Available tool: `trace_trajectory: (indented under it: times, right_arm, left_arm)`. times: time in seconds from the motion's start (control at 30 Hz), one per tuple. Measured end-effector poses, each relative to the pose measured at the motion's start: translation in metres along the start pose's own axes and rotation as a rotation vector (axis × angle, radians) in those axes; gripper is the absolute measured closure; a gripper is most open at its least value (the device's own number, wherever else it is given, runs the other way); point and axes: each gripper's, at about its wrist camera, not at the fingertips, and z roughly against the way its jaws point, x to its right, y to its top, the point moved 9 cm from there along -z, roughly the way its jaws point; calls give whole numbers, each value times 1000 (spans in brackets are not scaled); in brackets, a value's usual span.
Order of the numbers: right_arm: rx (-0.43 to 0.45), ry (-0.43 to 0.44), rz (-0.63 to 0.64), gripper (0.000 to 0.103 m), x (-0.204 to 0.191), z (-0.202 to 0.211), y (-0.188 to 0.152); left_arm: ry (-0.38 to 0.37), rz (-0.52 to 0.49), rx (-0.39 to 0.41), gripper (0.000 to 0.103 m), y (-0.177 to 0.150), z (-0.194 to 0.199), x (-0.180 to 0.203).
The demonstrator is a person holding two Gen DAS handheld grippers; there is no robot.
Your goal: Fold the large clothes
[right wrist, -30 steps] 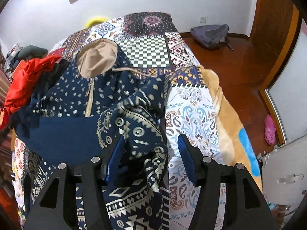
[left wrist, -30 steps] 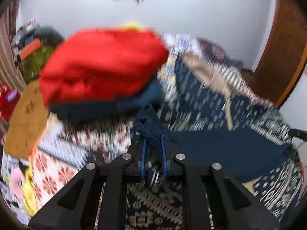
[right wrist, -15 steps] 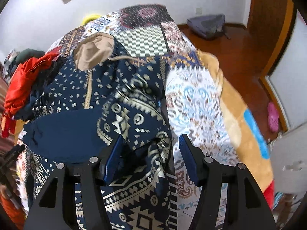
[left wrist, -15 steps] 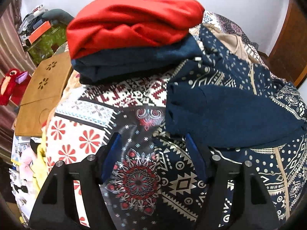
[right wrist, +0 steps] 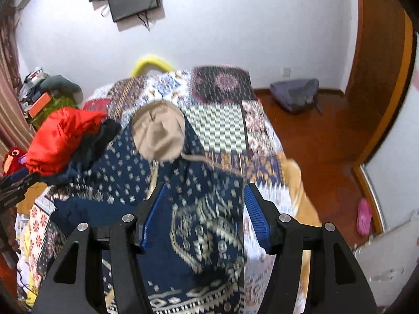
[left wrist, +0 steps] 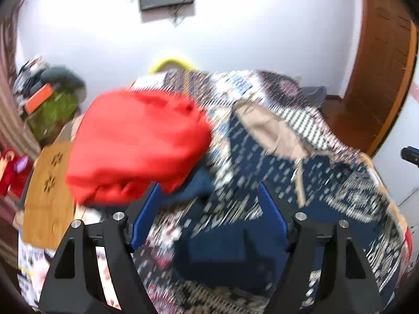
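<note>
A navy patterned hooded jacket (right wrist: 125, 172) with a tan-lined hood (right wrist: 157, 133) lies spread on the bed; both sleeves are folded across its body. It also shows blurred in the left wrist view (left wrist: 262, 162). My right gripper (right wrist: 204, 212) is open and empty above the folded patterned sleeve (right wrist: 207, 225). My left gripper (left wrist: 209, 209) is open and empty above the plain navy sleeve end (left wrist: 230, 251).
A stack of folded red (left wrist: 136, 144) and navy clothes sits at the bed's left side, also in the right wrist view (right wrist: 62, 138). A patchwork cover (right wrist: 220, 128) covers the bed. Wooden floor with a grey bag (right wrist: 296, 94) lies to the right.
The left gripper let go of the navy sleeve, opened and pulled back. Both grippers rose and tilted up, so more wall shows. The right gripper stayed open.
</note>
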Motion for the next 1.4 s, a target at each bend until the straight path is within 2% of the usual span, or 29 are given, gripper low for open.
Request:
trace_trajectory:
  times: [0.1,0.27,0.37,0.5,0.6,0.7,0.9,1.0,1.13,1.23,1.3,1.37,1.4]
  right_arm:
    - [32,11,20,47,-8,-4,20]
    - [23,59,-17,47,-14,-28,47]
    - [-1,75,-40,47,-14,-53,60]
    - [-47,80,-81,47,-11,-94,70]
    - [-105,113,-133,47,-8,-125,69]
    - [-166,108,-180,47,-7,-164,64]
    - [-315,123,-261,47,-14,-236,50]
    - [-389,93,-291,47,-11,-267,38]
    - [-440,86,-322,47,-5,-291,21]
    - [-483,95,-326,47,-4,-305,3]
    - [-464,100,-306,46,-5,-306,-1]
    - [-459,102,-281,47,-6,-305,-3]
    - [-451,107,-269,58,-6,-302,-3]
  left_arm:
    - [-10,-49,29,26,31,-8,21]
    - [-15,-116,46,25,68,-34,51]
    - [6,-104,52,25,85,-55,58]
    - [-16,-65,29,25,99,-93,66]
    - [-32,-57,-24,25,97,-125,73]
    - [-40,-39,-88,25,90,-162,78]
    - [-14,44,-242,25,68,-242,71]
    - [8,45,-283,26,58,-270,67]
    - [2,69,-297,26,50,-286,59]
    - [-68,156,-314,30,46,-286,55]
    - [-97,185,-309,36,45,-286,54]
    - [-96,164,-296,45,44,-285,55]
    - [-95,153,-293,51,45,-284,57]
